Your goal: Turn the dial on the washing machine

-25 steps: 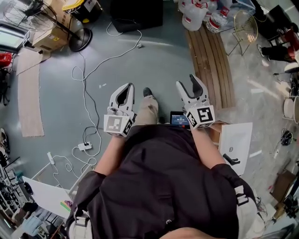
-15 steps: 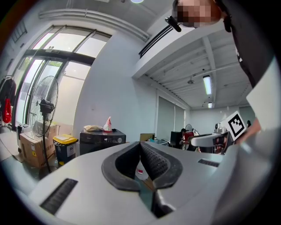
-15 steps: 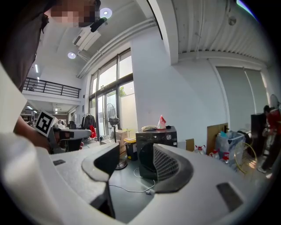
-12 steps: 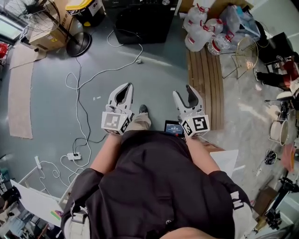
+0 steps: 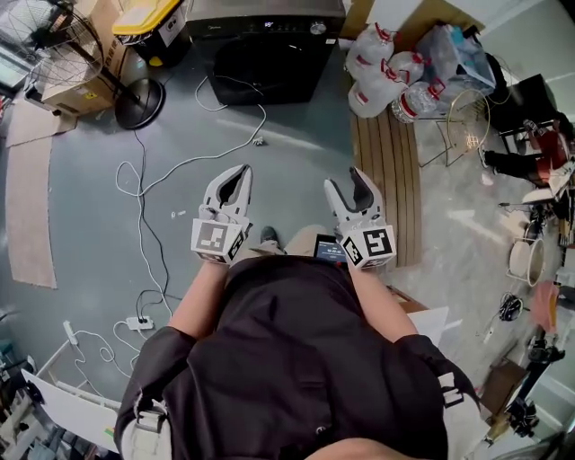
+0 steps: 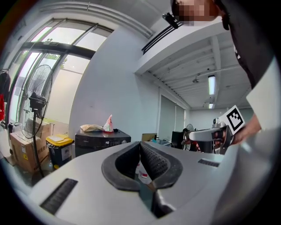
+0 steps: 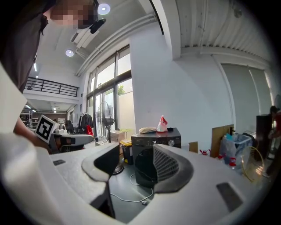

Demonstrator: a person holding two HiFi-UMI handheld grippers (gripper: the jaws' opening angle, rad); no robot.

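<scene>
**Washer well ahead, dial on the right tongs' side**

The person stands on bare grey floor with both tongs held out at waist height, and the washer (image 5: 269, 36) sits straight ahead, well apart from them, against the far wall. Nothing is touching it yet, so by my reading the task has not begun and the walk-up comes first.

The left tongs (image 5: 235, 184) are closed tip to tip with nothing in them. The right tongs (image 5: 349, 180) stand open and empty, with the washer's dark front showing through the gap in the right gripper view.

The dial (image 5: 316, 28) is what matters. It is a small round silver knob at the right end of the control strip along the washer's top front edge. That puts it ahead and slightly left of the right tongs, which are clearly the nearer of the 2. It faces out of the front panel towards the person, so I'd expect the open jaws to go in head-on and straddle it.

The washer is a black box with a round dark door and a small lit display left of the dial. A red-and-white bag (image 7: 163, 123) rests on its lid. A loose cable (image 5: 180, 162) trails over the floor to the left of the path, and water jugs (image 5: 382, 58) stand just right of the washer.
</scene>
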